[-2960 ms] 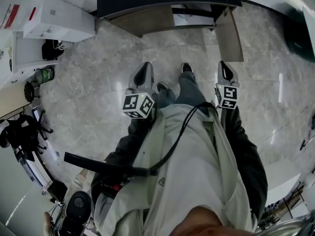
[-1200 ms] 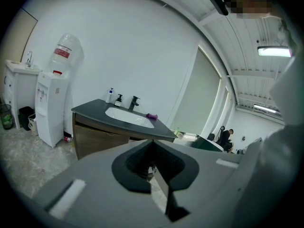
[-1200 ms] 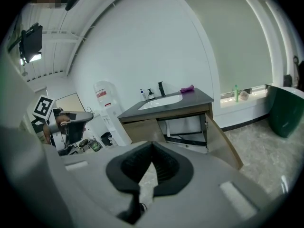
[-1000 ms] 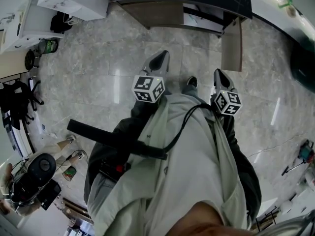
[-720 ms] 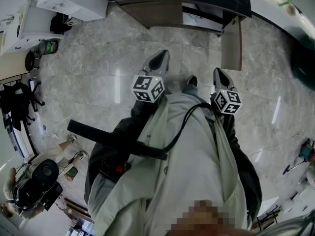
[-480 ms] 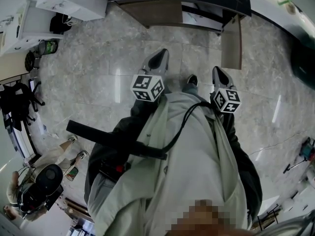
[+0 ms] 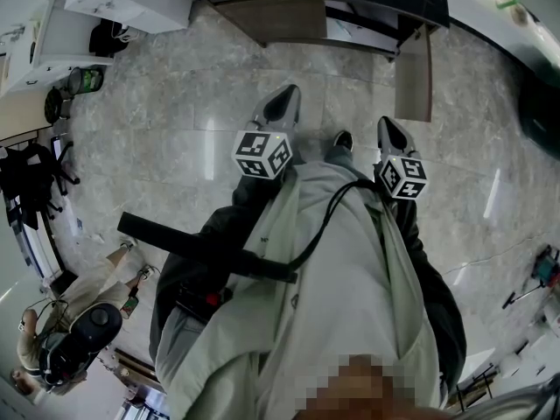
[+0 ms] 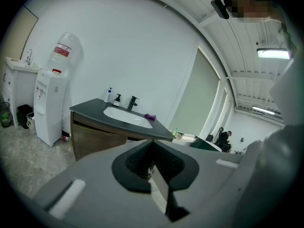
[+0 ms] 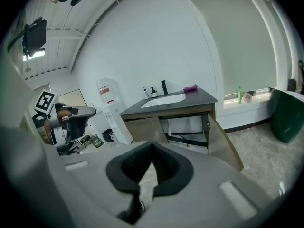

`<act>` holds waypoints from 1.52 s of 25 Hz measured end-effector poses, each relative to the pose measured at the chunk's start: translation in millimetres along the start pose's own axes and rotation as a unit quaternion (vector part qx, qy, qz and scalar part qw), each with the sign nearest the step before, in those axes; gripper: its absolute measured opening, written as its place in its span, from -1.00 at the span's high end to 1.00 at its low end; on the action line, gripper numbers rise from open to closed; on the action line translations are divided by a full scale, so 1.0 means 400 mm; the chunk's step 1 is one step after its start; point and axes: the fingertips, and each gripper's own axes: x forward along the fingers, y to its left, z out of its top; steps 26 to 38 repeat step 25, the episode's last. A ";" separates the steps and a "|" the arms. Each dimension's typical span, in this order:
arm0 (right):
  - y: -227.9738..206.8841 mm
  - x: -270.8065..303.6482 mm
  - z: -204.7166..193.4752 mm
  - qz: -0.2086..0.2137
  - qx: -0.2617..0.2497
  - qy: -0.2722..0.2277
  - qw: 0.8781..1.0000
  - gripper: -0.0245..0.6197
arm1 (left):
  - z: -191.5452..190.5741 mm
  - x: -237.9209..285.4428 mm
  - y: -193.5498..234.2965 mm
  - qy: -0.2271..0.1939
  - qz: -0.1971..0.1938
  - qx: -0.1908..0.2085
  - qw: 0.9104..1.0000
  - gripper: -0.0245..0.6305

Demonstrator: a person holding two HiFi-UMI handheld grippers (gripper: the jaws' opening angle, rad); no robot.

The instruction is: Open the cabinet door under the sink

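The cabinet door (image 9: 223, 144) under the sink (image 9: 164, 99) is found already swung open. The left gripper (image 7: 284, 96) and right gripper (image 7: 386, 125) are held away, jaws pressed together, empty.

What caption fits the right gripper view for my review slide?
Shut, empty right tongs point toward the sink cabinet, one door already standing open.

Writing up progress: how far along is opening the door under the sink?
Done: the right door stands swung open. In hand: nothing; the left gripper and right gripper are shut, empty, held back from it. Left: only the other door, closed, if wanted.
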 end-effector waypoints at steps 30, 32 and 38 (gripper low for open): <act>-0.004 -0.005 -0.007 0.010 0.002 -0.001 1.000 0.92 | -0.006 -0.014 -0.007 -0.006 0.007 -0.004 1.000 0.91; -0.004 -0.005 -0.007 0.010 0.002 -0.001 1.000 0.92 | -0.006 -0.014 -0.007 -0.006 0.007 -0.004 1.000 0.91; -0.004 -0.005 -0.007 0.010 0.002 -0.001 1.000 0.92 | -0.006 -0.014 -0.007 -0.006 0.007 -0.004 1.000 0.91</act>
